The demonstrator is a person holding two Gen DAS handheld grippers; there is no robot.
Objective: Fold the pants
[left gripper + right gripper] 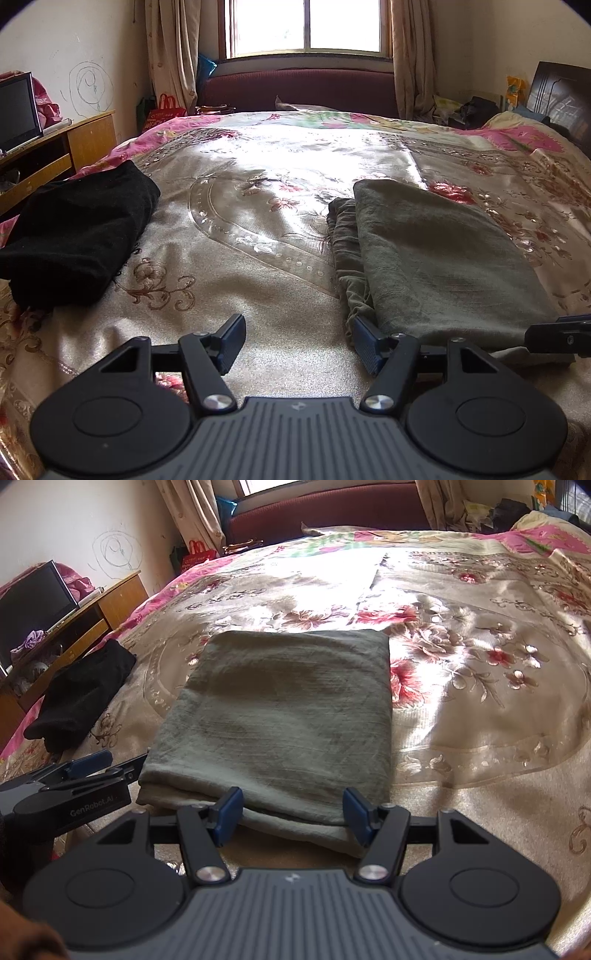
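Both claws sit low at the near edge of the bed, and neither has a grip on anything. Left claw (297,341) is spread wide over bare bedspread (258,266), nothing between its blue pads; its right-hand pad just meets the bunched waistband edge of the pants (439,258). Right claw (293,814) is released too, pads standing either side of the near folded edge of the pants (280,716), cloth lying between them without being pinched.

From the left view you get the gathered, crinkled side of the pants, peeking out under the top layer; the right view hides that and shows a neat flat rectangle instead. Right view also catches the left claw (90,762) off beside the pants' near left corner. Left view alone shows the window (306,26) and only a sliver of the other claw (561,332) at the frame's right edge.

Dark cloth (77,236) lies well apart, over on the left of the bed.
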